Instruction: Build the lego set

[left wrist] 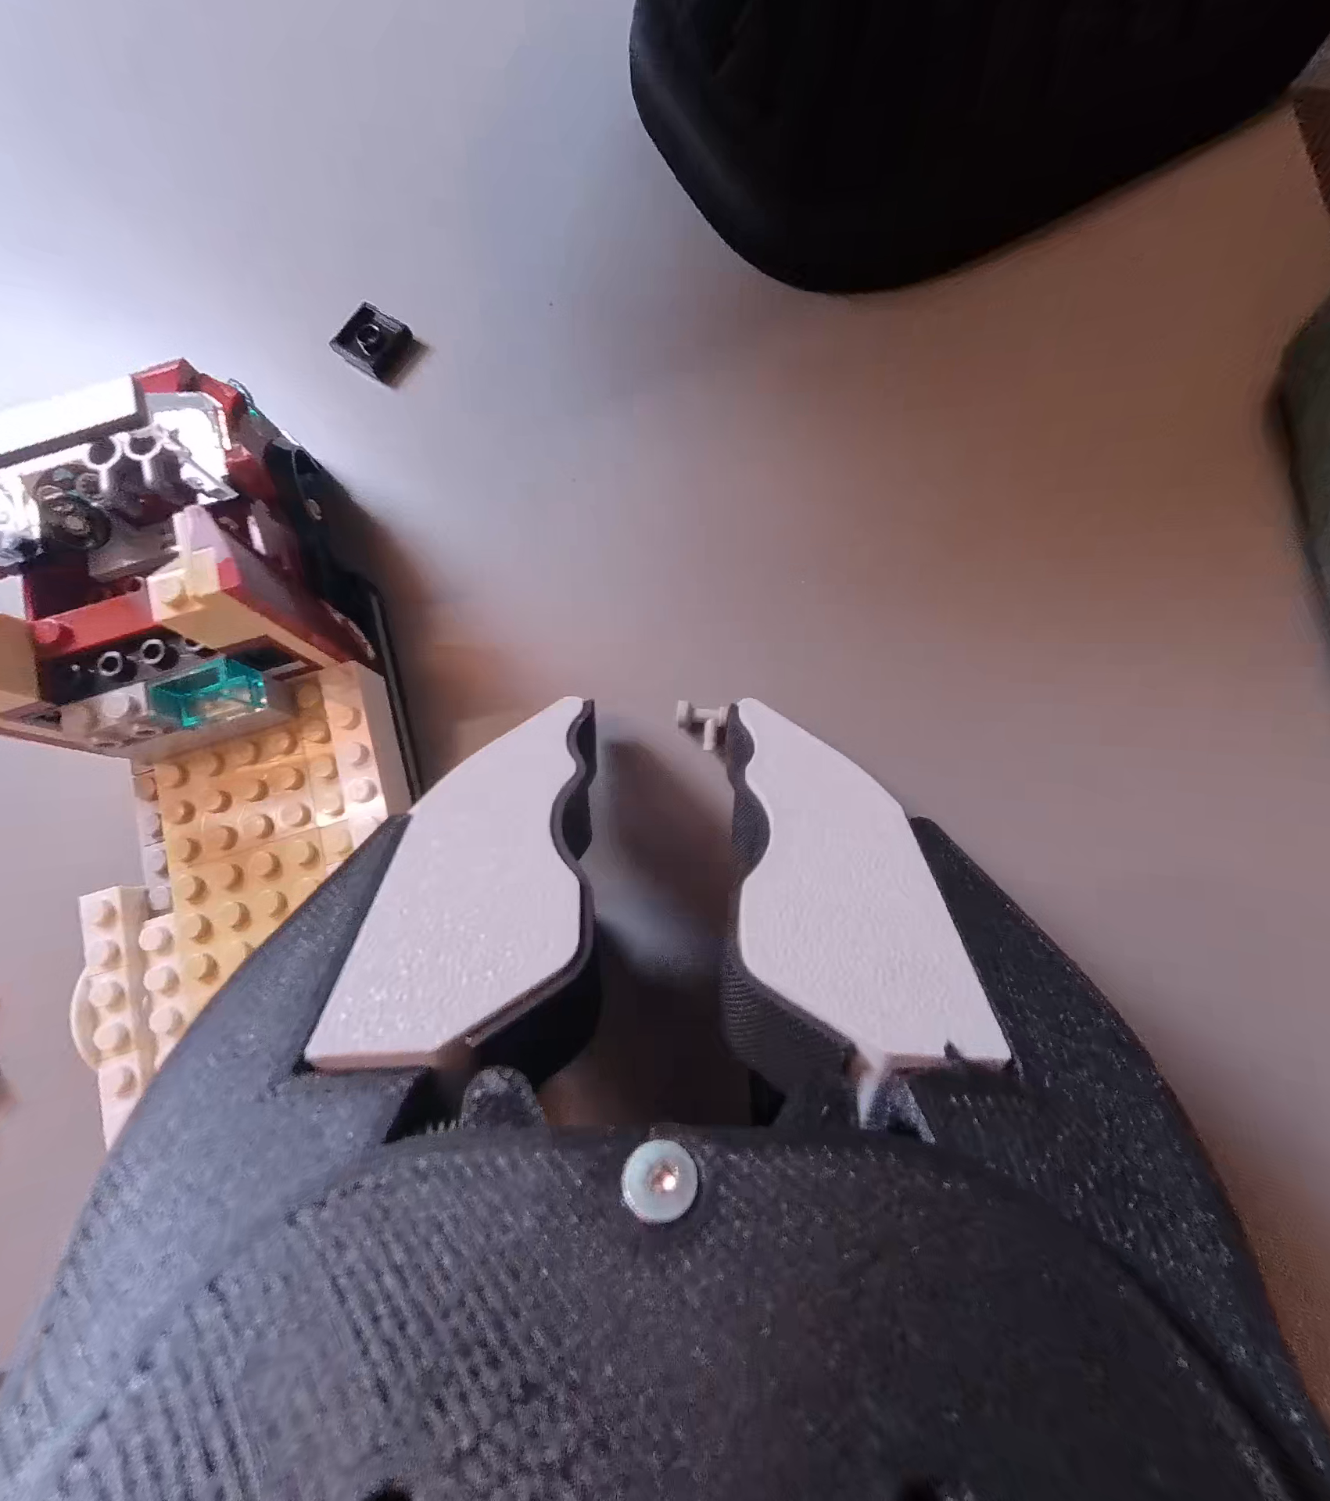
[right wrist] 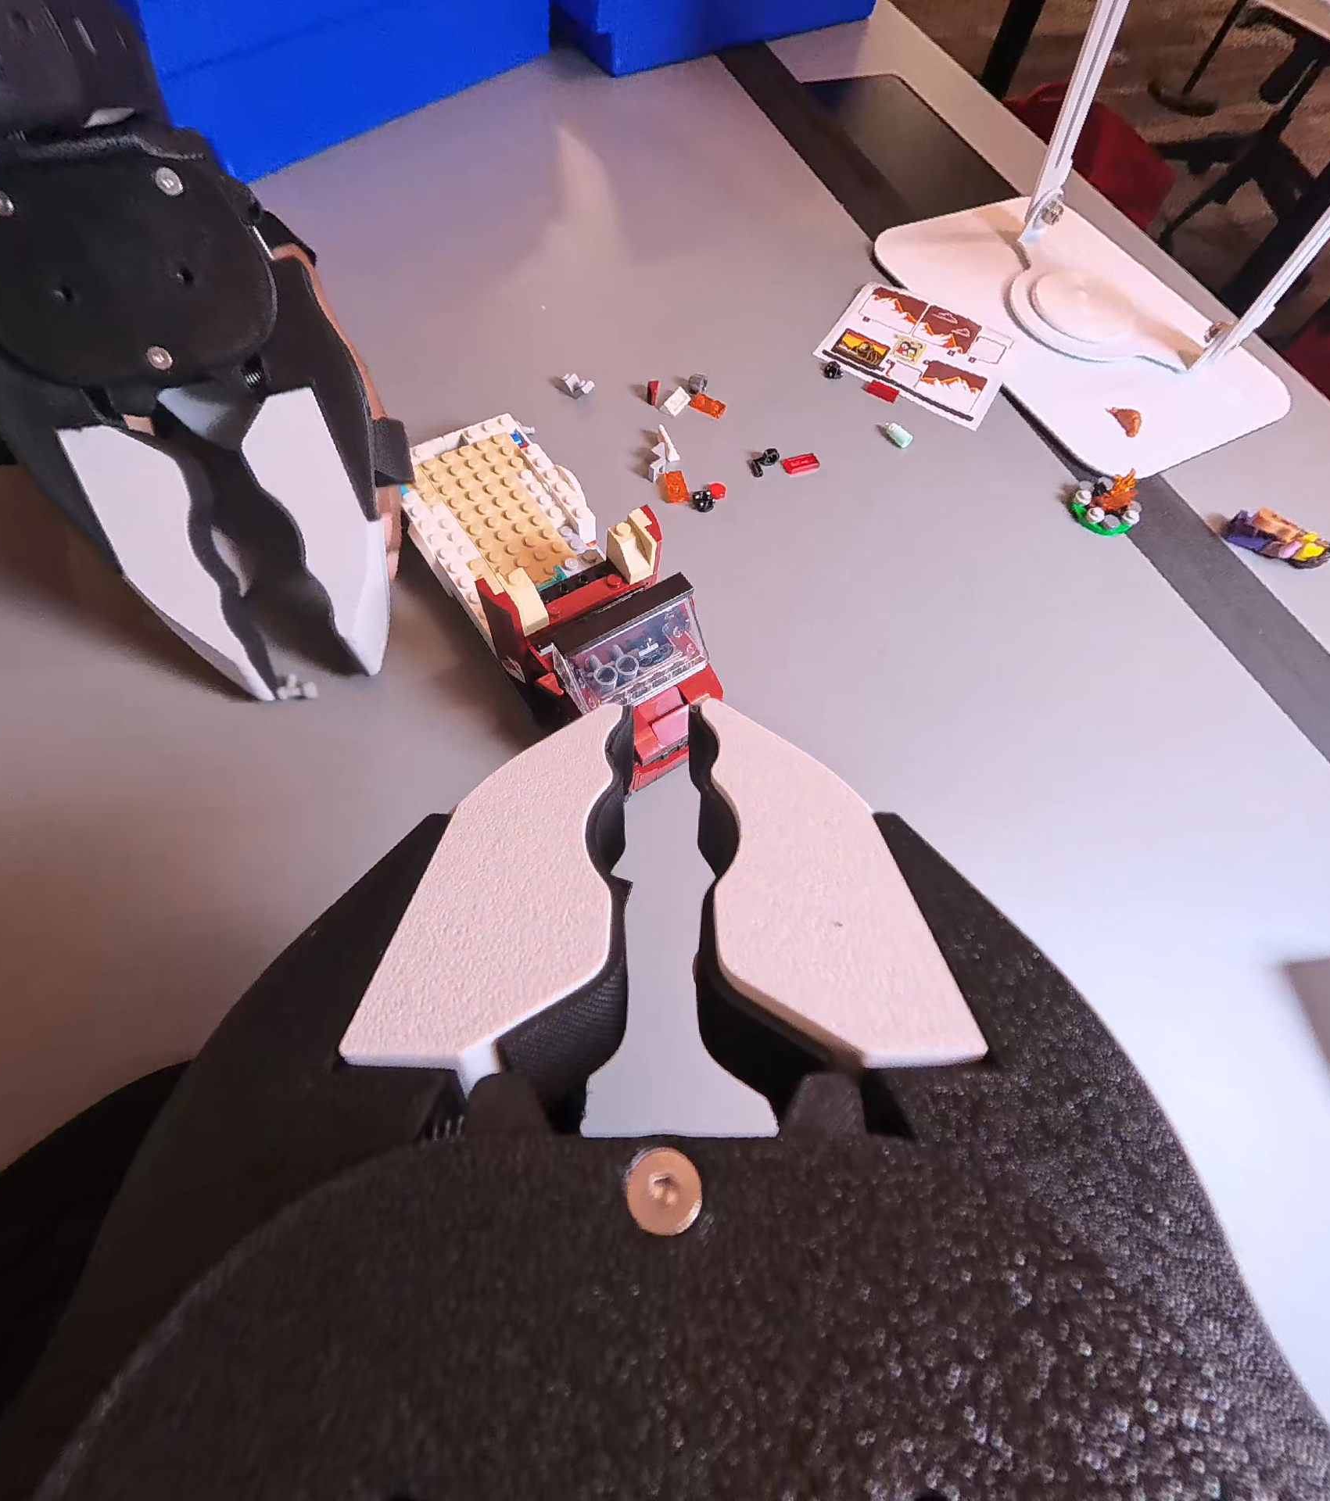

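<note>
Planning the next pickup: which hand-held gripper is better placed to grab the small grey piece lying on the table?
Left hand-held gripper: open, with the grey piece at its fingertip. The right hand-held gripper is shut on the vehicle's red front.

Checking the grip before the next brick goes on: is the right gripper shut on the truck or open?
Shut on it. The right gripper has both fingertips pressed against the dark red front of the lego truck, one each side.

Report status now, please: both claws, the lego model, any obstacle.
Left claw open over a small grey piece. Right claw shut on lego model front. No obstacle.
</note>
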`<state>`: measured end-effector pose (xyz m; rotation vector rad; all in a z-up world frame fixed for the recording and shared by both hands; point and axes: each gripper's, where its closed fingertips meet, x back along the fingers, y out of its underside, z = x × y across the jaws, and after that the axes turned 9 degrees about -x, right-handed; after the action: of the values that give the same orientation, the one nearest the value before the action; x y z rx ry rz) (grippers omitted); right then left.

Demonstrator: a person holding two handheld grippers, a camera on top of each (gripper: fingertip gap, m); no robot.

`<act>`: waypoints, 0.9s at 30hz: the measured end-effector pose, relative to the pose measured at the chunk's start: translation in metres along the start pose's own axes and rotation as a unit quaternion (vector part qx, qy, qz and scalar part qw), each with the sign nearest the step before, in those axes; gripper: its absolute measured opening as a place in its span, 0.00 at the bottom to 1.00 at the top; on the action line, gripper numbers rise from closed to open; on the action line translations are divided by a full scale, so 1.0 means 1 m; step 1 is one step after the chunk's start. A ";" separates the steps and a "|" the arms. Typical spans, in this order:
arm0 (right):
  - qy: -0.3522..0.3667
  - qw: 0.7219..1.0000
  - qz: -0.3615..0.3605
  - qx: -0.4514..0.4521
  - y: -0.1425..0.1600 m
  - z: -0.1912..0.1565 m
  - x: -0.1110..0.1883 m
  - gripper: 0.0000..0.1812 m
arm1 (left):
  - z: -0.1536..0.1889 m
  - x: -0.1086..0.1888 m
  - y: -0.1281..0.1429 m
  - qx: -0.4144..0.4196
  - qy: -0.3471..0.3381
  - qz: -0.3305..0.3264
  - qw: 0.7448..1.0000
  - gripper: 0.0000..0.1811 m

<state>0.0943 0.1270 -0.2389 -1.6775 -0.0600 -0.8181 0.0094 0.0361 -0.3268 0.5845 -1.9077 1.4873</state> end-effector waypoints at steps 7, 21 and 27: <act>-0.001 1.000 0.007 0.000 -0.005 0.001 -0.006 0.07 | -0.023 0.042 -0.021 0.071 -0.025 0.113 0.991 0.25; 0.011 0.999 0.033 0.010 -0.048 0.046 -0.056 0.07 | -0.074 0.091 0.057 0.186 -0.135 0.112 0.967 0.30; -0.027 0.999 -0.029 0.023 -0.062 0.089 -0.131 0.09 | -0.059 0.069 0.066 0.177 -0.095 0.073 0.977 0.39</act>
<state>0.0098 0.2730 -0.2615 -1.6599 -0.1641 -0.8098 -0.0712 0.1133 -0.3133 0.7831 -1.8695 1.9503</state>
